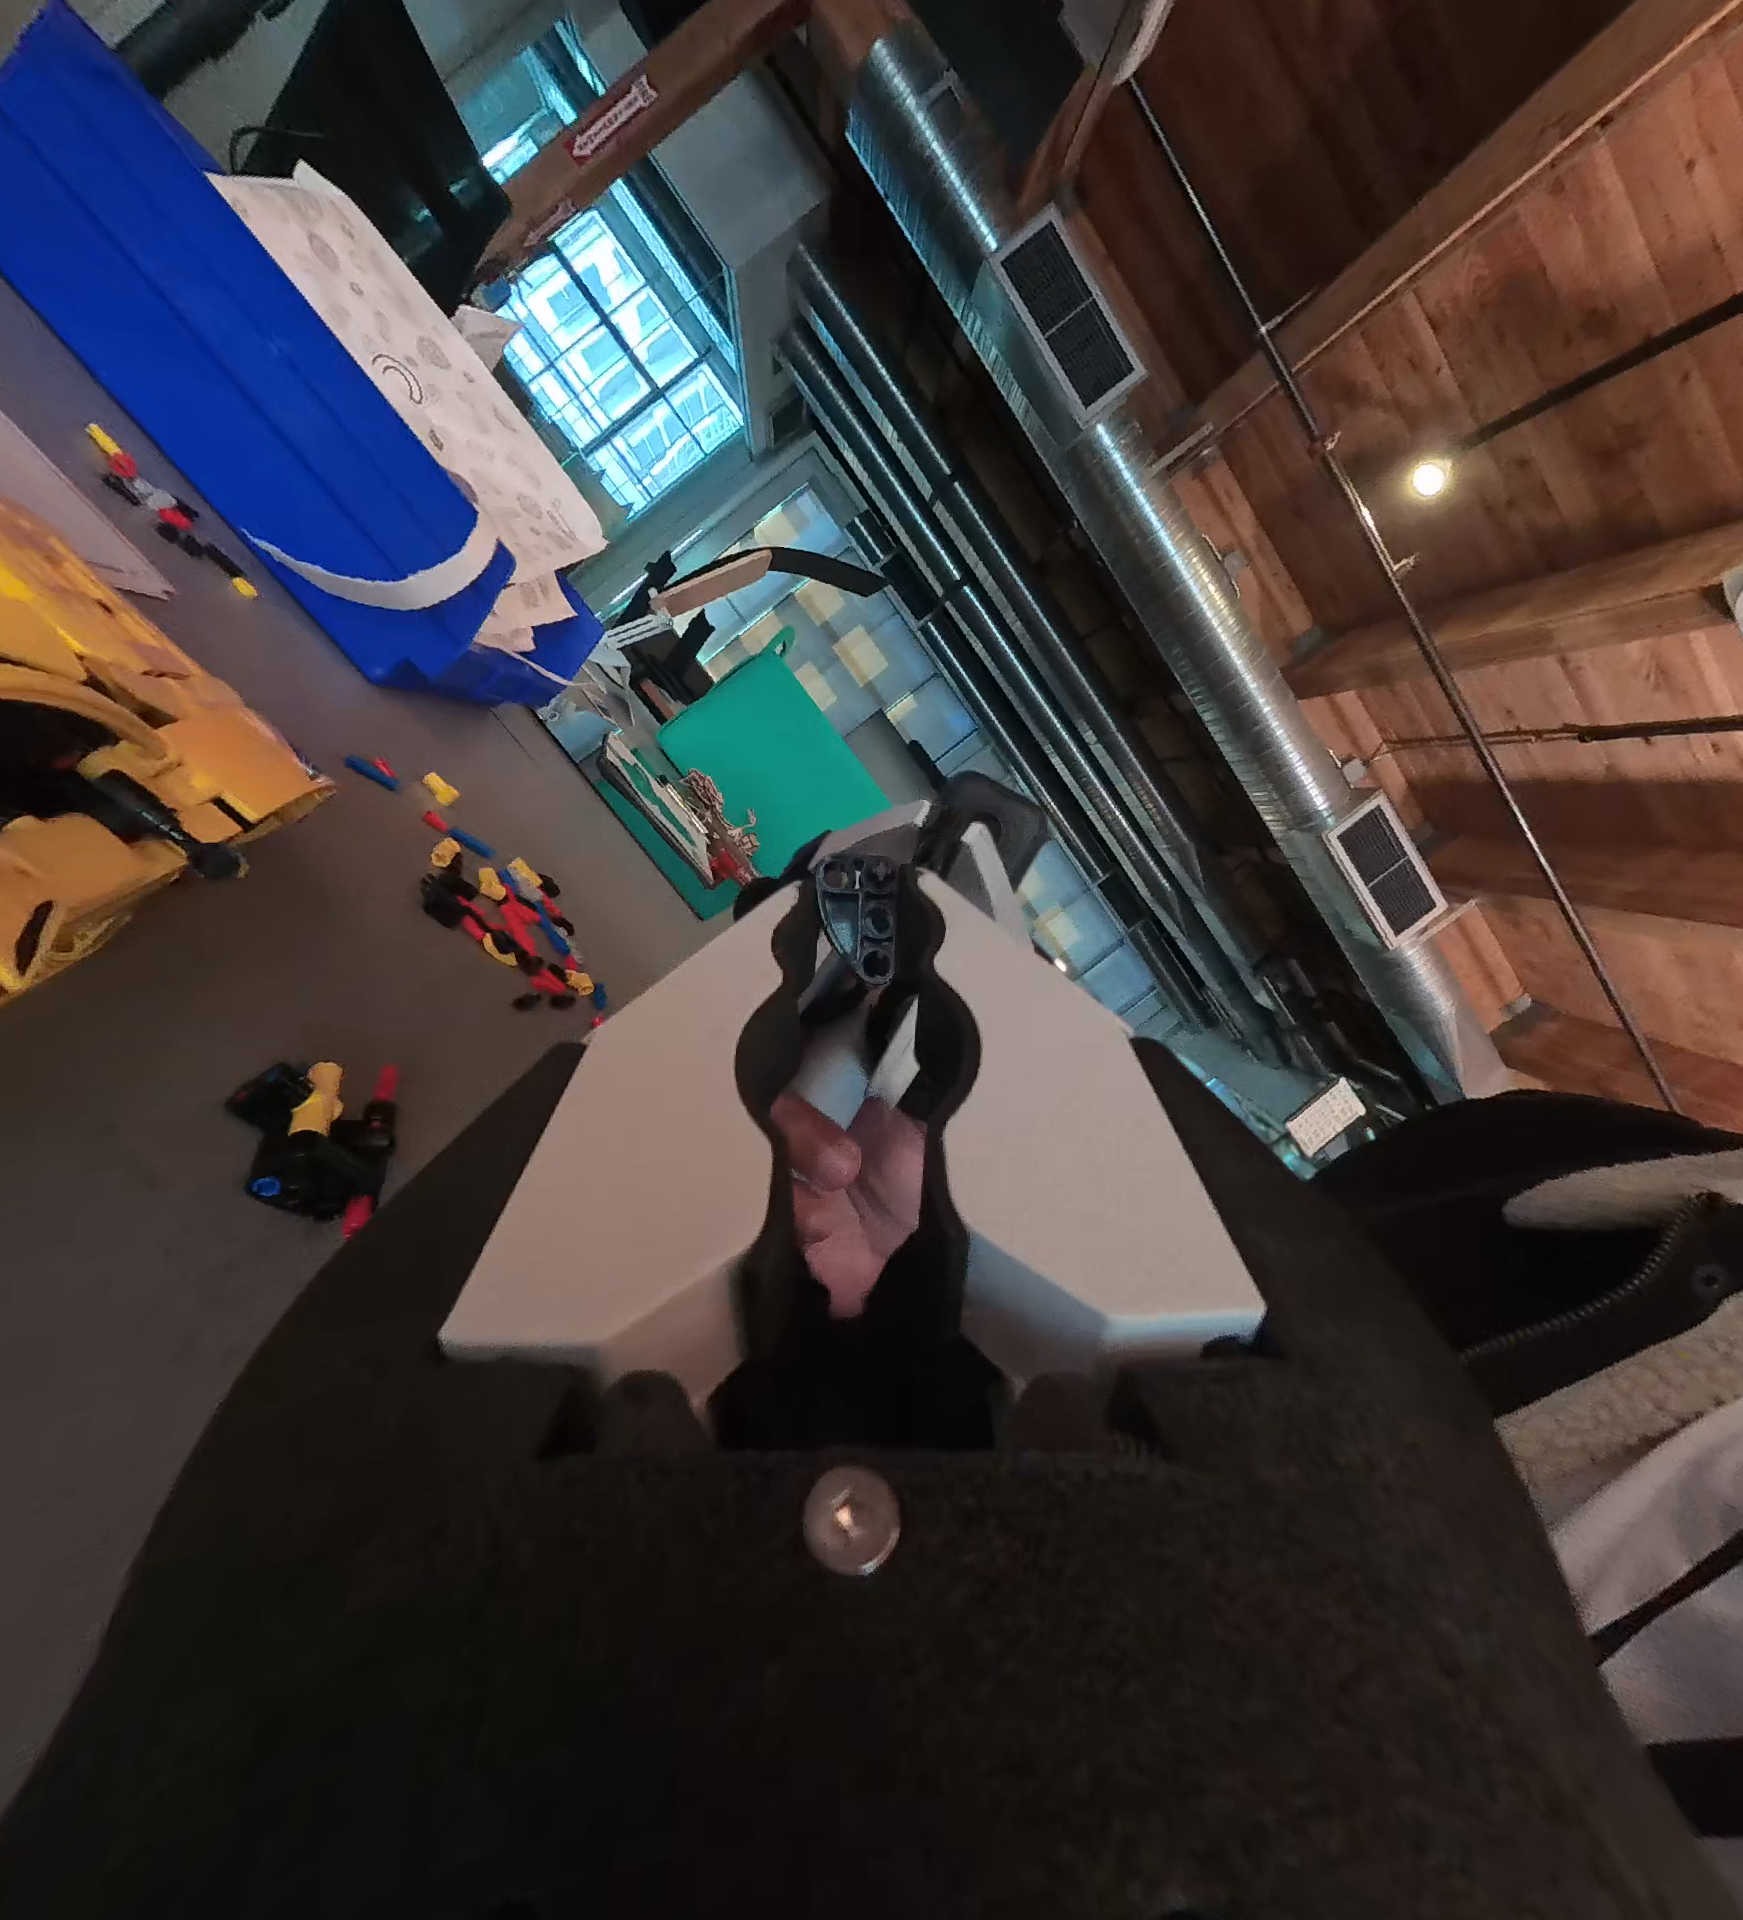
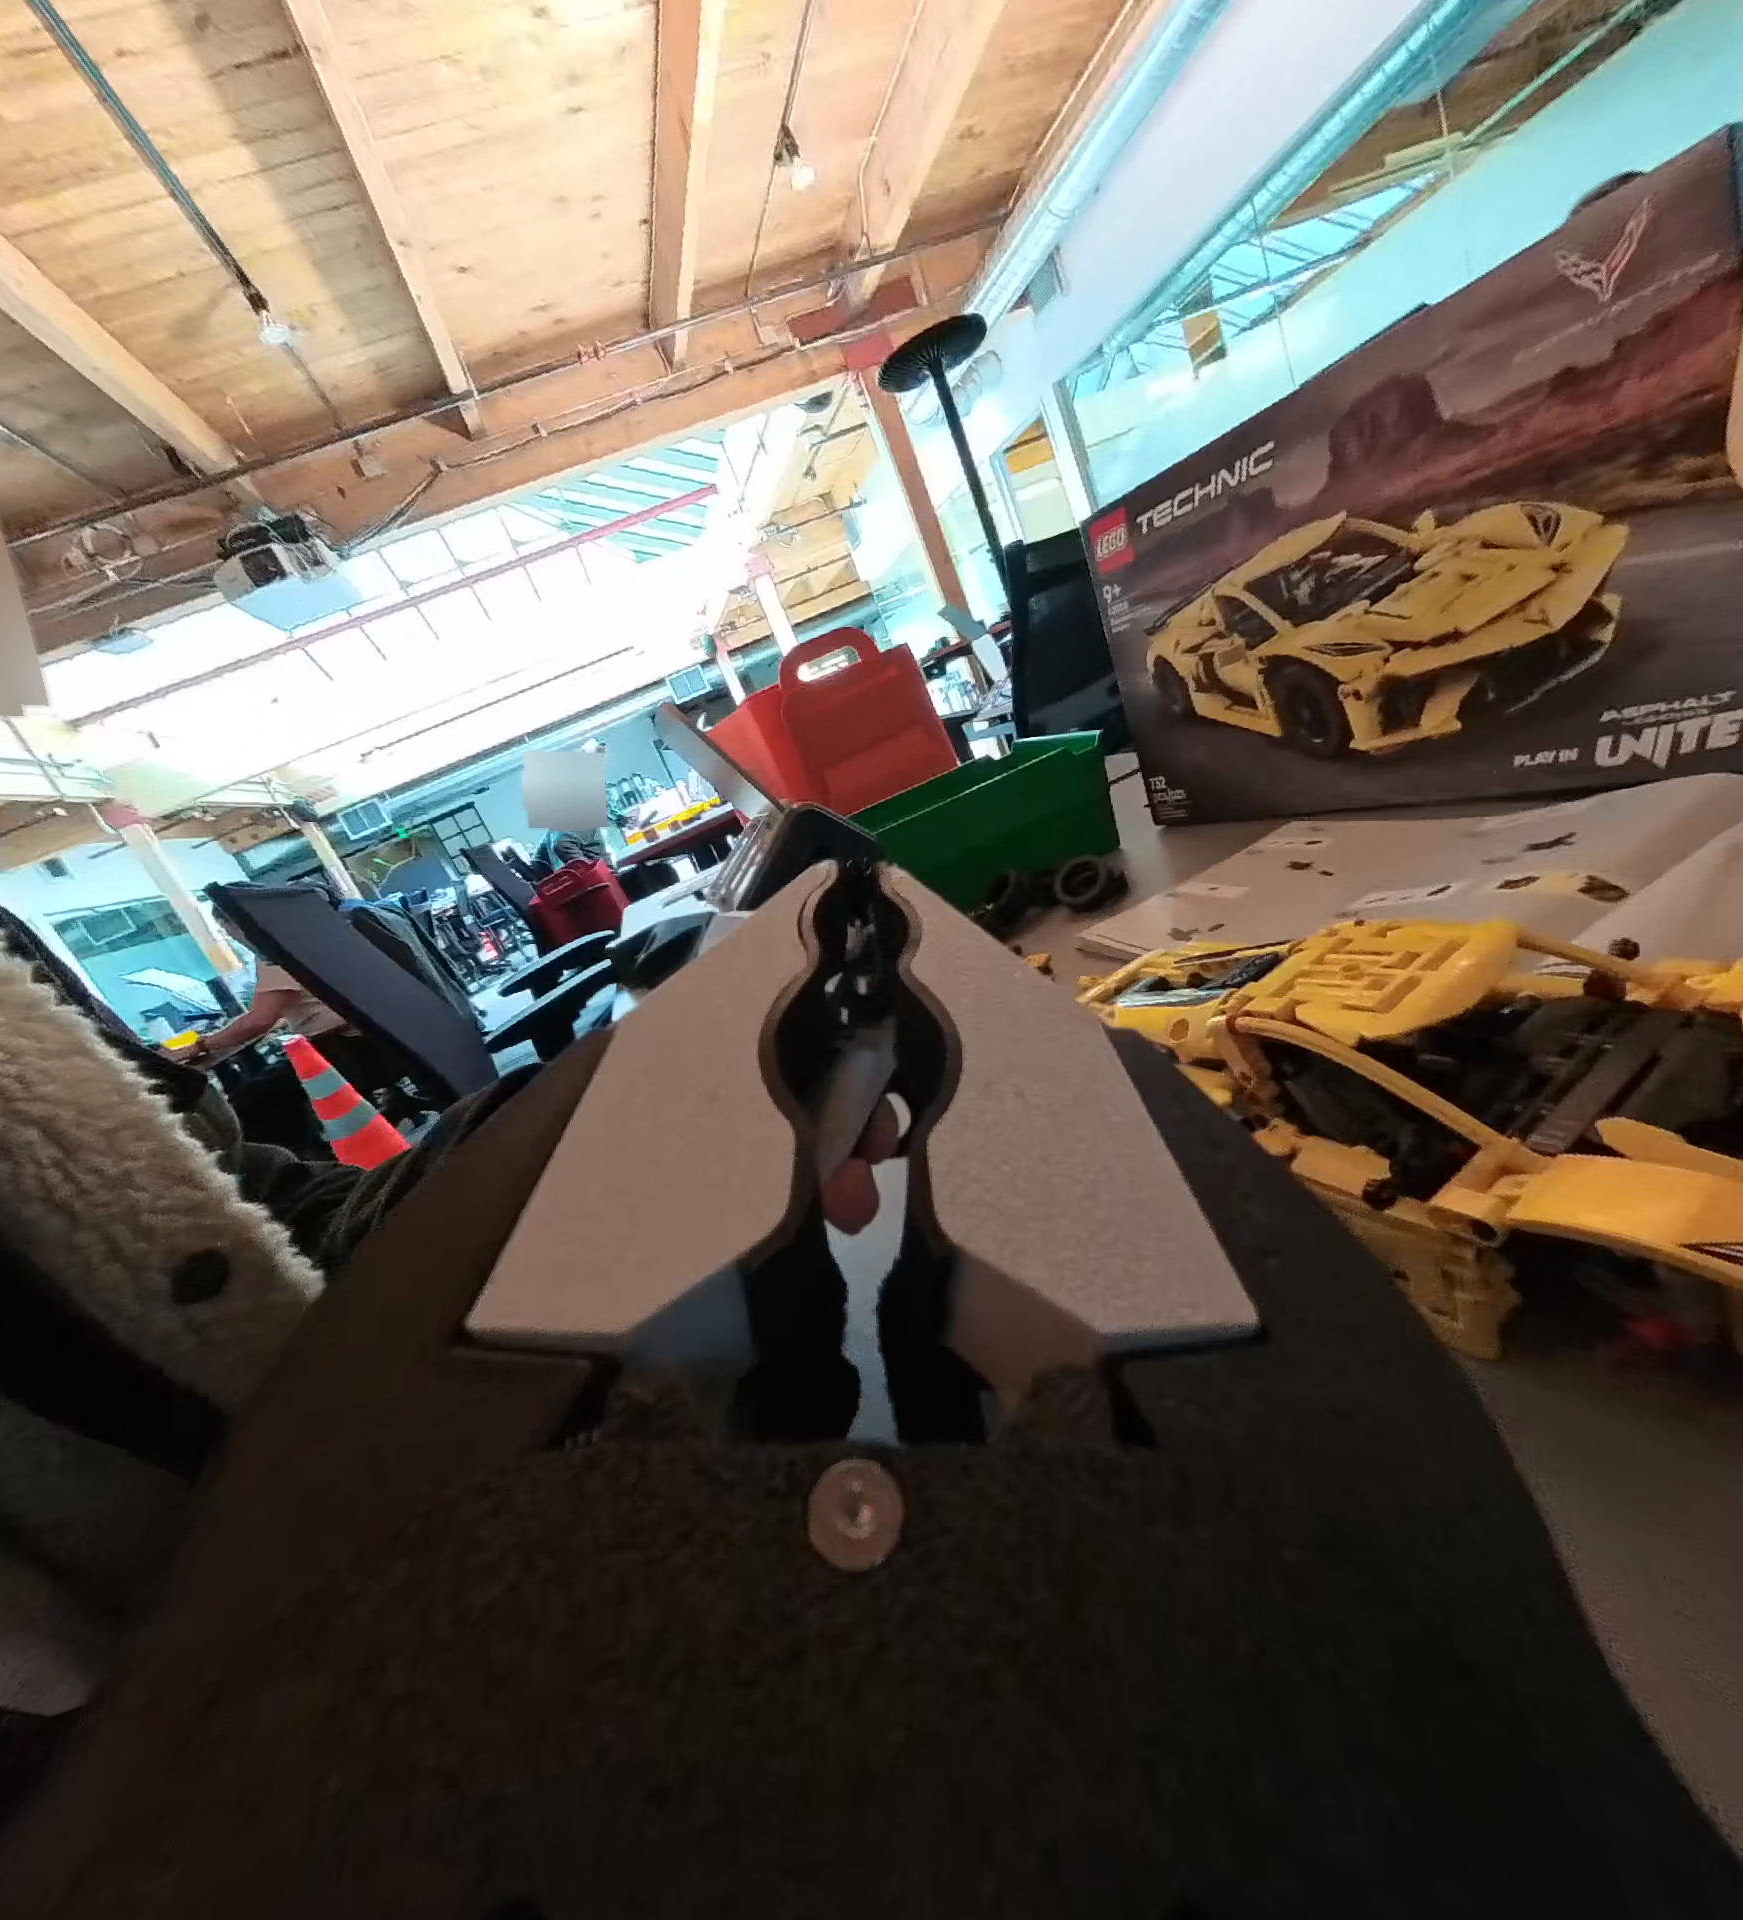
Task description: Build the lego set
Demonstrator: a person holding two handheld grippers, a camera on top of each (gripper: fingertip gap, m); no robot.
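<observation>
Two matte grey tools, left tool point(image 1: 862, 883) and right tool point(image 2: 862, 894), each pinching one holed dark beam point(image 1: 865, 920).

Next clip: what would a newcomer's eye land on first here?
Probably the half-built yellow car on the table at right in the right wrist view, with the set's box standing behind it. Then the dark holed piece pinched in the left gripper.

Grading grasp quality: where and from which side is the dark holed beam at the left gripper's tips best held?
By its lower end, pinched across the narrow edges, approaching lengthwise from below, as the left gripper does now. The dark beam is flat with holes through its face, so this probably keeps the holes and upper end free.
</observation>
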